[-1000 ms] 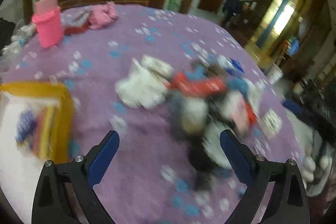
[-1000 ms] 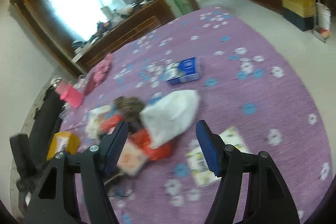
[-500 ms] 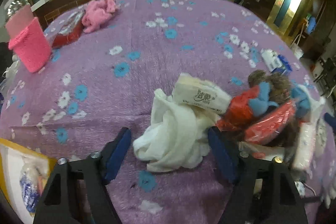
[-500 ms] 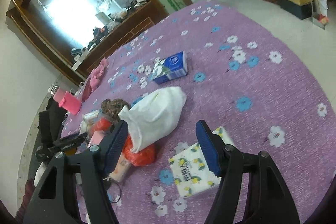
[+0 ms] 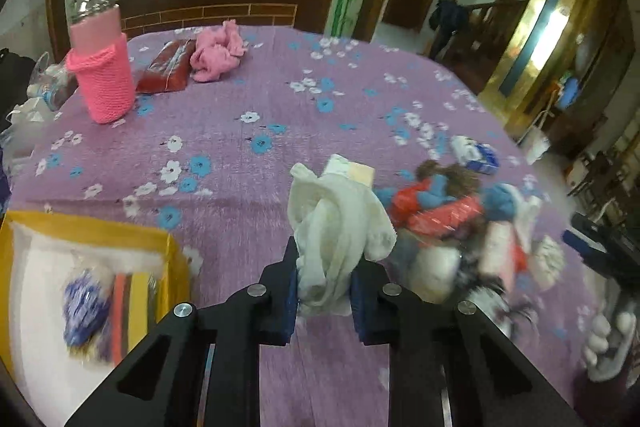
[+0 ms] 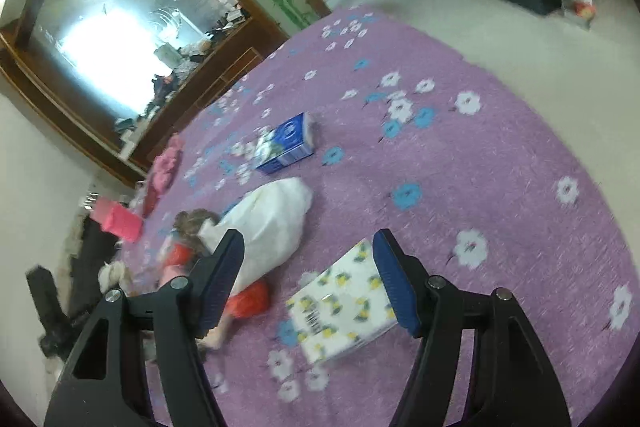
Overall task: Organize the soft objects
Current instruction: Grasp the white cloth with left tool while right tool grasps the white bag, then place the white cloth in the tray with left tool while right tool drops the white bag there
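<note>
The left gripper (image 5: 324,291) has a crumpled white cloth (image 5: 336,227) between its blue pads (image 5: 291,291), and the jaws are closing in on it; the fabric bulges up and forward out of the grip, above the purple flowered tablecloth (image 5: 240,131). Just right of the cloth sits the jumbled pile of soft things (image 5: 452,223), red, blue and white, too blurred to sort out. To the left, near the table's edge, lies a yellow-rimmed box (image 5: 168,247) with some packets inside. Farther back stand a bottle in a pink knitted sleeve (image 5: 105,83) and a pink rag (image 5: 216,55).

The right gripper (image 6: 308,283) hangs with its jaws apart and nothing in them, over a tissue pack with a yellow print (image 6: 344,303). A white plastic bag (image 6: 272,223) lies beside its left finger, a blue tissue pack (image 6: 286,143) farther off
</note>
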`<state>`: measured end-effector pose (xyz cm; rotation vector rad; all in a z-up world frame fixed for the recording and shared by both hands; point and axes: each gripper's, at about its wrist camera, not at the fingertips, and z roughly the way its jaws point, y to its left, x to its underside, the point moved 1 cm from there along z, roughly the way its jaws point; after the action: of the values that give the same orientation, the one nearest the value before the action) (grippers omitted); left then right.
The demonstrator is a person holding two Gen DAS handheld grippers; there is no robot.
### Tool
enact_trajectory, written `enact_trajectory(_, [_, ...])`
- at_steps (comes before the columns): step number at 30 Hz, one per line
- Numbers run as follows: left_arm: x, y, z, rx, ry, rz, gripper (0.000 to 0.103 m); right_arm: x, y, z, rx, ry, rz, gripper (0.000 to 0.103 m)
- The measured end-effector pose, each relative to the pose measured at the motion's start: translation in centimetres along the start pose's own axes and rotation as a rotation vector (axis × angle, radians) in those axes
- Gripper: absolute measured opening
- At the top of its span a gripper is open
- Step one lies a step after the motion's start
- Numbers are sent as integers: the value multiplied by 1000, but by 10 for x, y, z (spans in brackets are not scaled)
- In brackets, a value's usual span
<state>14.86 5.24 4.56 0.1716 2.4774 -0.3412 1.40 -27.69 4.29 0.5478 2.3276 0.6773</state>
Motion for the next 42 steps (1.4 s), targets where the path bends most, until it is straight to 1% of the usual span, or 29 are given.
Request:
enact_trajectory(2, [10,0,-17,30,-17,2,19,-1,7,5,-27,36,7,66])
enact_trajectory(3, [17,-1,-25,41,-28,3,19,-4,15,12,-43,70,6,66])
enact_trajectory(4, [24,-1,-33,54,-39,4,19,-4,21,19,-43,92,4,66])
enact_trajectory(5, [27,4,-41,65,-45,-1,19,-7,28,29,-33,119,2,66])
enact_trajectory(8, [44,12,-61,105,-68,-30,20,-17,42,63,27,150,10,66])
enact_trajectory(11, [63,31,-84,131,-85,-71,20,-18,44,90,90,192,10,66])
enact_trajectory(12, [70,38,-89,138,-83,-86,20,-17,43,96,101,193,20,64])
enact_trajectory(13, [76,47,-99,139,-84,-98,20,-17,42,96,95,184,25,51])
enact_trajectory(14, [82,55,-107,138,-86,-111,20,-15,40,92,69,166,37,44])
enact_trajectory(15, [85,62,-113,134,-88,-120,20,-14,40,89,60,161,38,34])
enact_trajectory(16, [91,73,-122,126,-97,-136,20,-13,42,84,62,154,29,26])
enact_trajectory(18, [98,87,-136,117,-112,-163,20,-9,49,70,70,130,-8,17])
enact_trajectory(21, [113,110,-161,88,-150,-205,20,-7,57,47,40,98,-24,16])
enact_trajectory(23, [124,127,-175,65,-165,-230,20,-7,70,29,14,74,-56,17])
enact_trajectory(25, [135,143,-192,25,-176,-259,20,-5,87,14,-2,53,-94,17])
enact_trajectory(26, [138,150,-196,15,-177,-267,20,-4,95,11,-11,51,-113,17])
enact_trajectory(27, [143,158,-203,-4,-179,-278,20,-1,106,6,-9,53,-152,17])
enact_trajectory(28, [148,166,-209,-25,-178,-288,20,1,111,5,18,56,-181,17])
enact_trajectory(29, [151,169,-213,-36,-178,-296,20,3,115,5,78,58,-207,17])
enact_trajectory(30, [154,173,-219,-41,-184,-308,20,2,112,8,116,59,-211,24])
enact_trajectory(31, [158,175,-225,-39,-195,-318,20,-1,107,13,153,68,-202,43])
enact_trajectory(32, [162,174,-231,-38,-204,-320,20,-4,99,20,183,84,-174,54])
enact_trajectory(33, [168,175,-237,-39,-213,-322,20,-7,88,29,193,102,-121,66])
enact_trajectory(35, [172,175,-238,-29,-212,-325,20,-10,74,42,161,131,-43,66])
enact_trajectory(36, [174,175,-239,-25,-212,-327,20,-11,71,54,159,151,-20,66])
enact_trajectory(39, [177,180,-235,-13,-205,-332,20,-9,70,80,198,177,-13,66])
enact_trajectory(40, [177,182,-233,-6,-203,-338,20,-7,68,86,199,183,-12,60])
enact_trajectory(41, [176,183,-232,-3,-200,-340,20,-4,63,89,187,182,7,46])
enact_trajectory(42, [174,183,-228,-3,-196,-342,20,-3,60,87,149,172,27,31])
